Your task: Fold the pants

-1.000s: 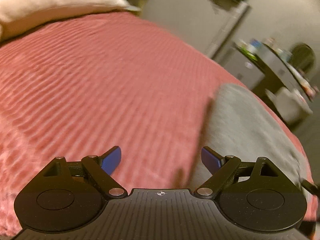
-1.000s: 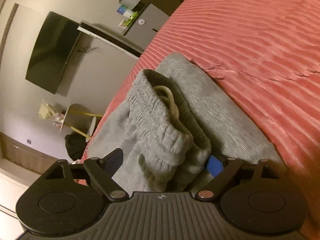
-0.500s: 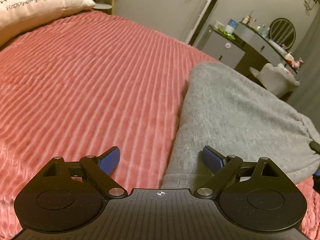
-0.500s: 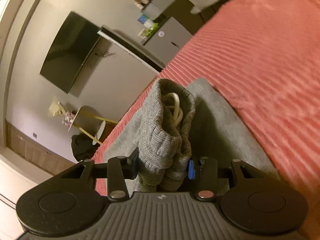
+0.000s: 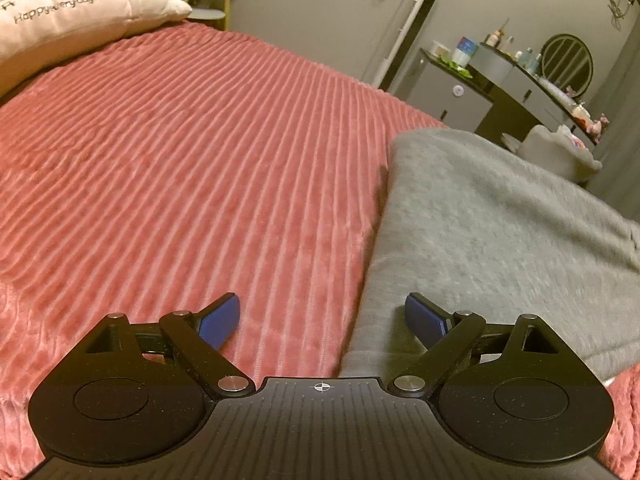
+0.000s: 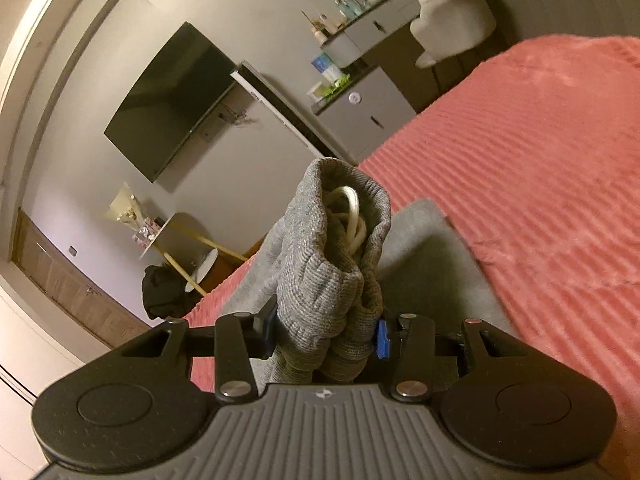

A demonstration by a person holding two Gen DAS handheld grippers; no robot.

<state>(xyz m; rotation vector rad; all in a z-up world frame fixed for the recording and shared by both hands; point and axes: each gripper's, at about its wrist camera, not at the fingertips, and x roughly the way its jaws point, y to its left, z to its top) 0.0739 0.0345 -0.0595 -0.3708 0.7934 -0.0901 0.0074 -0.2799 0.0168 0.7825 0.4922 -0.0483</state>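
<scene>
One garment is in work: the grey pants (image 6: 332, 264), which lie along the edge of the bed on the pink ribbed blanket (image 6: 540, 168). We see their ribbed waistband bunched and standing up off the blanket, with the cream drawstring (image 6: 352, 216) coiled inside the fold. We note that the right gripper (image 6: 324, 334) is clamped on this bunched waistband; its jaws have just been closing, and the blue pads now press the knit from both sides. The rest of the pants spreads flat beneath and beyond the raised part.

In the left wrist view we see the flat grey cloth (image 5: 500, 232) on the right half of the blanket. The left gripper (image 5: 322, 314) hangs with its jaws wide apart over the cloth's edge, one finger above the blanket, the other above the cloth, nothing between the pads.

Beyond the bed we see a white pillow (image 5: 72, 16), a grey dresser (image 6: 360, 104) and a wall-mounted television (image 6: 168, 100).
</scene>
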